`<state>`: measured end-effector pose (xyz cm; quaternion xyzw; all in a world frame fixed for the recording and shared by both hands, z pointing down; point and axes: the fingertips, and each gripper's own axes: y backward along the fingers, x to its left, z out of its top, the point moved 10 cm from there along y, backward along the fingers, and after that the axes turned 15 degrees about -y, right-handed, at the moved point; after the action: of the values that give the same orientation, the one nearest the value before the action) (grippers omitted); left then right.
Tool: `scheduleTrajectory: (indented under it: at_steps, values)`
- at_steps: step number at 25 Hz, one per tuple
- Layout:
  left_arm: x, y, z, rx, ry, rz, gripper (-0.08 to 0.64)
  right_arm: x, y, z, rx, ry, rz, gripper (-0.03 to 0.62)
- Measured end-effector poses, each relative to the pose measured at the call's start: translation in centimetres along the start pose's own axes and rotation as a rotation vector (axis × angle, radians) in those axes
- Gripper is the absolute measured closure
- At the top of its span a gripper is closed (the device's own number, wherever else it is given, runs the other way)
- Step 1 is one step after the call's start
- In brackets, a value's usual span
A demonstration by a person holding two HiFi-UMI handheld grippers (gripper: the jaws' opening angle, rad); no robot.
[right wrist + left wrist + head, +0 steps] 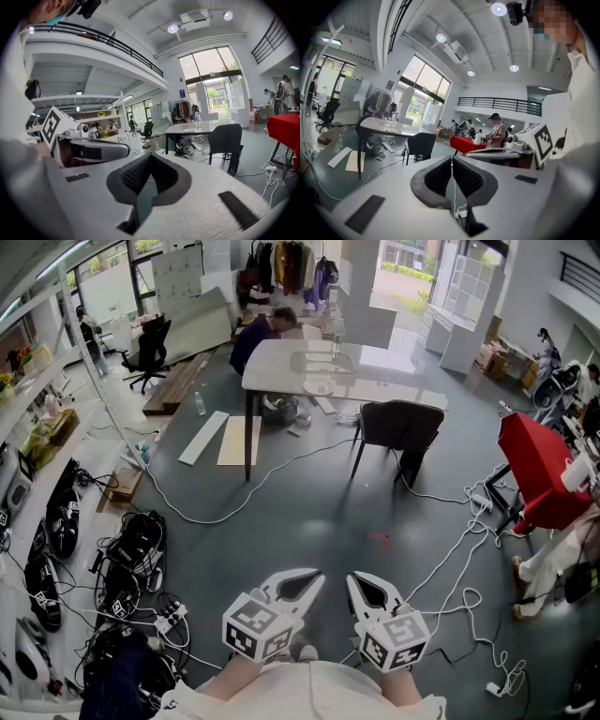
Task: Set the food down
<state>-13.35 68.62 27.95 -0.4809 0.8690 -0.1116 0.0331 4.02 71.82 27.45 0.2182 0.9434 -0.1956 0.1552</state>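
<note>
Head view: I hold both grippers low and close to my body, over bare floor. The left gripper (315,578) is clenched, tips together, nothing in it. The right gripper (355,580) is the same, pinched on air. Food: I see none in either jaw, and none I can make out anywhere. The table (281,367) is far off with some pale dishes on it, contents too small to tell.

Risks, as I judge them: no food in hand, so there is nothing to set down. Loose cables (450,559) cross the floor near right, a trip hazard if I walk to the table. The chair (403,423) blocks the table's near right side.

Views differ. The left gripper view looks along its closed tips (451,158) and shows a standing person in a cap (494,133) by a red table (464,143); the head view does not show that person. The right gripper view confirms its tips (149,155) meet and shows shelves (101,126) on the left. Only the head view shows the cables in full.
</note>
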Motion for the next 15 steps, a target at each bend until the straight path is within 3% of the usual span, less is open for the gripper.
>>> scheduleTrajectory:
  at_steps: [5, 11, 15]
  values:
    - [0.00, -0.34, 0.14, -0.033, 0.060, -0.010, 0.538, -0.17, -0.53, -0.03, 0.000, -0.026, 0.038, 0.591]
    - [-0.05, -0.62, -0.24, -0.020, 0.051, -0.003, 0.538, -0.50, -0.70, 0.00, -0.016, -0.082, 0.079, 0.591]
    - [-0.31, -0.85, -0.41, -0.026, 0.059, 0.007, 0.538, -0.47, -0.51, -0.28, -0.006, -0.053, 0.090, 0.591]
